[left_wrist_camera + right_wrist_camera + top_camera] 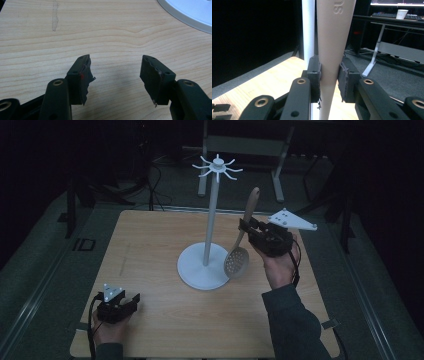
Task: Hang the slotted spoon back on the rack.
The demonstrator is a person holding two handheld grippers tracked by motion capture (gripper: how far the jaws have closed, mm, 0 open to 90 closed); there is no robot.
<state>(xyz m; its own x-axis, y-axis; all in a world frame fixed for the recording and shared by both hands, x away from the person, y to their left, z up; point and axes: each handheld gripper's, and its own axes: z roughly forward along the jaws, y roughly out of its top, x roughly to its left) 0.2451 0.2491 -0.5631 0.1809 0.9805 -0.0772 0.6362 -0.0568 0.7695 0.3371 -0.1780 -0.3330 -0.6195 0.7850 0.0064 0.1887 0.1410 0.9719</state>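
Observation:
A white utensil stand (210,220) with a round base and hooks at its top stands mid-table. My right gripper (248,226) is shut on the beige handle of a slotted spoon (239,255), held upright just right of the stand's pole, its perforated bowl hanging over the base's edge. In the right gripper view the handle (332,50) is pinched between both jaws, with the pole (308,27) behind. My left gripper (131,301) rests open at the table's front left. Between its jaws (116,75) lies bare wood, and the stand's base (192,12) shows at the top right.
The wooden table (150,245) has a faint smear (55,17) on its left half. Dark floor, cables and a desk frame (245,145) lie behind the table. A paper cup (401,13) sits on a far desk.

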